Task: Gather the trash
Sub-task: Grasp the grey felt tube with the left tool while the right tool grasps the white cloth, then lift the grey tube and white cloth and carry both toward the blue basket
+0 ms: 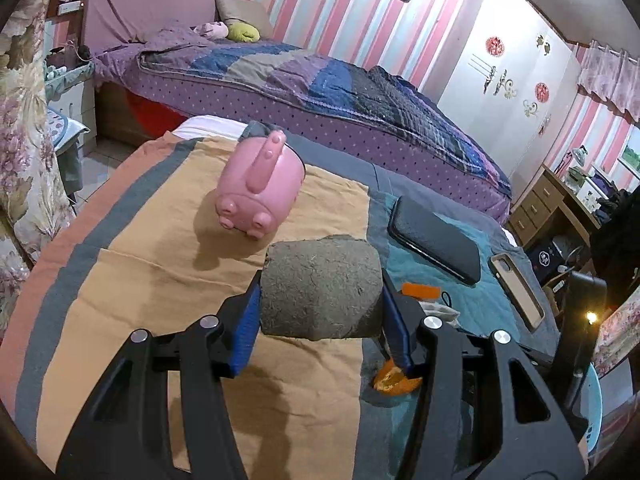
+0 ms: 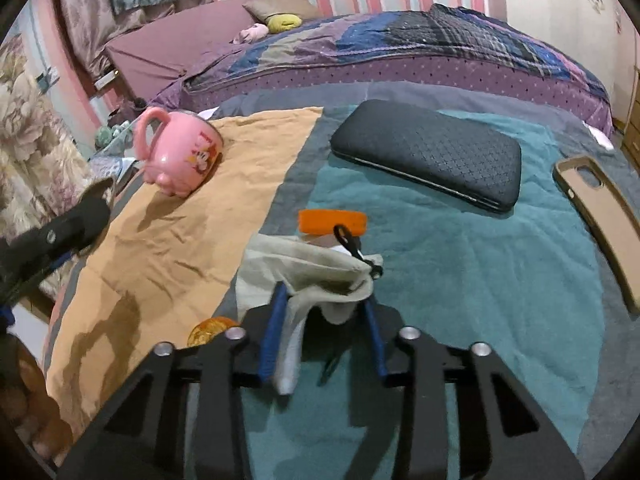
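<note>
While clamped on the grey-brown roll (image 1: 320,288) by its flat ends, left claw (image 1: 320,300) holds it clear above the orange cloth (image 1: 160,280); could slip free if the pads ease off, since the fibrous ends look crumbly. Could also swing into the pink mug (image 1: 258,188) lying tipped just beyond, knocking it along the bed.

On the other side, right claw (image 2: 326,304) partly closed around the crumpled pale rag (image 2: 308,272), blue pads flanking its near fold; hard to tell whether they truly pinch it. Risks lifting only a loose flap and letting the rest drop back. Might equally drag up the black clip (image 2: 356,250) and the orange piece (image 2: 332,222) touching the rag's far edge. Orange peel (image 2: 212,330) left behind just beside the left finger, near the edge of the teal blanket (image 2: 480,272). Black case (image 2: 428,152) and phone cover (image 2: 600,216) well apart, not trash by the look of them.
</note>
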`<state>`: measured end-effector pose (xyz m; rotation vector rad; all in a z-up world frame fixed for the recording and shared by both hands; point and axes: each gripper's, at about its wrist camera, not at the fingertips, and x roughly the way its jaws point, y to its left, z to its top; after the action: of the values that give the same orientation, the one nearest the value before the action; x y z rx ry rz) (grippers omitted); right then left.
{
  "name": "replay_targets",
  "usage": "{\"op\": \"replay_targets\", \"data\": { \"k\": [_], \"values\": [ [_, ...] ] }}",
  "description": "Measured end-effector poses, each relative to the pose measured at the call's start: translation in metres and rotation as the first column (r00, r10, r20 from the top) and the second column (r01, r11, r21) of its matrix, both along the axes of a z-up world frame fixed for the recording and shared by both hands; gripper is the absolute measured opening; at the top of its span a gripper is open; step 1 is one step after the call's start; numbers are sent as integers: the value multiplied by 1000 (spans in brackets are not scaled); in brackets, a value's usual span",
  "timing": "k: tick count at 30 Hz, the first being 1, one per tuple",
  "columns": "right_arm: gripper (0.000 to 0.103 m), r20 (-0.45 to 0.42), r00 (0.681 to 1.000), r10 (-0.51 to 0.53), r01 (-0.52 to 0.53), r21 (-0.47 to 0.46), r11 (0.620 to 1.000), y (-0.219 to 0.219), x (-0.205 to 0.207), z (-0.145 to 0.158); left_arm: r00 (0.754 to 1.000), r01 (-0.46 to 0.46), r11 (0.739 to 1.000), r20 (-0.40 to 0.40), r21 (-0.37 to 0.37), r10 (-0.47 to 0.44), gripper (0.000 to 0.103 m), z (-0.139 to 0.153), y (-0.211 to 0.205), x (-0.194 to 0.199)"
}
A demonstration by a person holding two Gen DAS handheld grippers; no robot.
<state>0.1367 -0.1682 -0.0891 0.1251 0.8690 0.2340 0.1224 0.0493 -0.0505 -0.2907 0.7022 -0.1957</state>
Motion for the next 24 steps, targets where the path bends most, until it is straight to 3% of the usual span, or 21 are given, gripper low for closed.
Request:
{"op": "replay_targets", "data": {
  "k": [2, 8, 24],
  "values": [
    [19, 9, 1000, 3, -3, -13, 1000, -1, -5, 4, 1000, -3, 1000, 8, -8, 3, 53, 3, 2, -3],
    [12, 69, 997, -21, 20, 18, 1000, -23, -29, 26, 999, 8, 1000, 31, -13, -7, 53, 14, 0, -10],
    [10, 261, 961, -95, 82, 58, 995, -76, -87, 85, 991, 74, 997, 107, 12, -75, 53, 40, -31, -47]
  ]
}}
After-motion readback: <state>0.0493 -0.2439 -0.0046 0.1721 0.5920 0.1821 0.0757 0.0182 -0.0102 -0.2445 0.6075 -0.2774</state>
